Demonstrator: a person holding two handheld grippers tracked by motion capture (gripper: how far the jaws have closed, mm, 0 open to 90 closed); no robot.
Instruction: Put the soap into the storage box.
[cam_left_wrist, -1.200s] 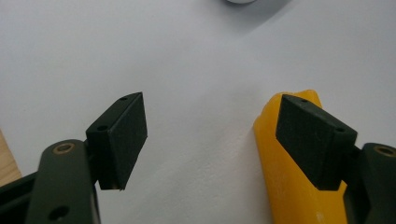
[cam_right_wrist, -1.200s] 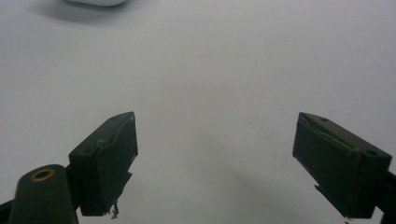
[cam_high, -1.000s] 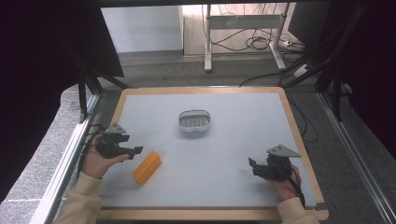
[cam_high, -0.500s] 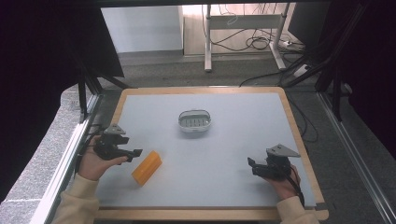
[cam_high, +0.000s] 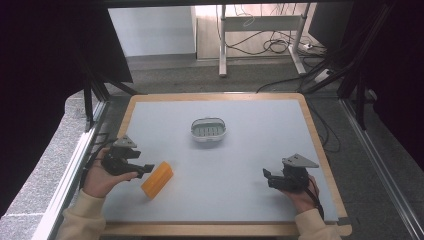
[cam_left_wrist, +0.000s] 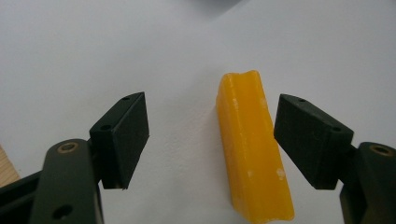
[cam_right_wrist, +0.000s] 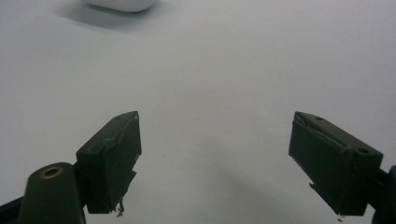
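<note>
Since the earlier high views, left gripper (cam_high: 142, 170) has crept down and in toward the yellow bar (cam_high: 157, 179); right gripper (cam_high: 267, 176) barely shifted.

Yellow bar lies on the surface (cam_high: 250, 150), front-left quarter, just beside the left gripper's tips. In the high view its long axis runs diagonally, near end toward the person, far end toward the white dish (cam_high: 208, 130) at centre.

Left gripper view: bar (cam_left_wrist: 252, 144) sits between the two jaws, well off-centre, close to the right-hand jaw and apart from the left-hand one. Long axis runs roughly along the gripper's line of sight, so the jaws would close across its narrow width. Gripper (cam_left_wrist: 212, 140) wide open, holding nothing, no contact that I can see.

Right gripper (cam_right_wrist: 215, 154) wide open too, empty, resting front-right, well apart from the bar. Left hand is plainly the nearer.

Judgement: closing calls for a small sideways shift to centre the bar first.

Hard to make out: the bar's near end is cut off by the frame bottom in the left gripper view; the dish (cam_right_wrist: 121, 4) is clipped at the top edge of the right gripper view. Whether the jaws are low enough to grip, I cannot tell.
</note>
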